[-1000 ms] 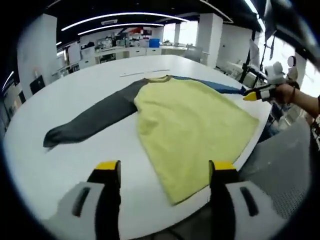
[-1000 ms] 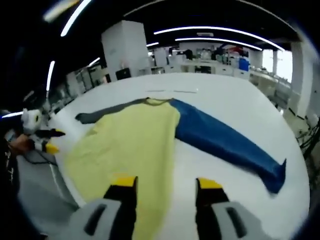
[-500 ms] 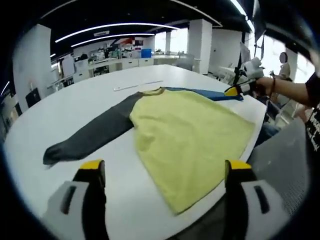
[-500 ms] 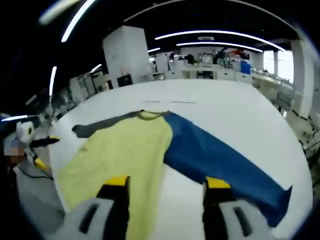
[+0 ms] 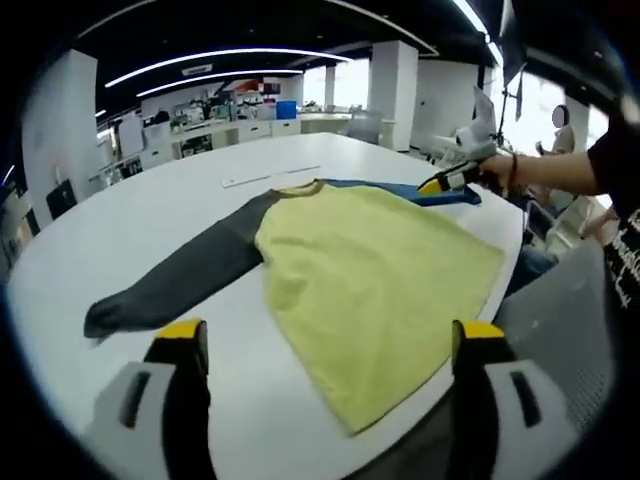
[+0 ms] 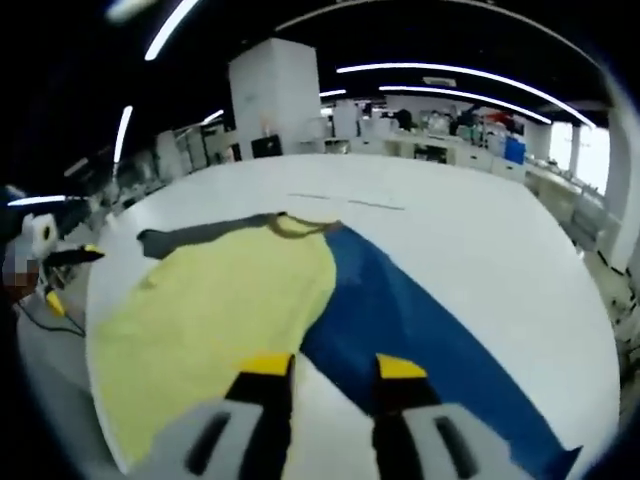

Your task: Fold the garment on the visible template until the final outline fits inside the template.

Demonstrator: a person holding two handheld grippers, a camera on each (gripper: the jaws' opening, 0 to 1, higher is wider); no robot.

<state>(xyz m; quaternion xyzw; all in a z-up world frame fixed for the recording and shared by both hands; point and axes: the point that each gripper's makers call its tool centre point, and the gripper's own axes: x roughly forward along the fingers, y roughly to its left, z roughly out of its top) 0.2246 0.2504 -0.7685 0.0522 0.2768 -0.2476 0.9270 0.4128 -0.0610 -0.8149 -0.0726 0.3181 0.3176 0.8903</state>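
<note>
Both grippers, left [image 5: 325,345] spread wide and right [image 6: 322,368] narrowly parted over the blue sleeve [image 6: 420,330], hold nothing; the shirt [image 5: 370,275] lies flat on the white table [image 5: 150,220], likely soft and limp, best pinched at a cuff or hem.

Yellow garment [image 5: 375,280] flat, sleeves outspread

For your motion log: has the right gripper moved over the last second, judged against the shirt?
Yes. In the left gripper view the right gripper has travelled from beyond the table edge inward over the blue sleeve, toward the shirt's collar.
</note>
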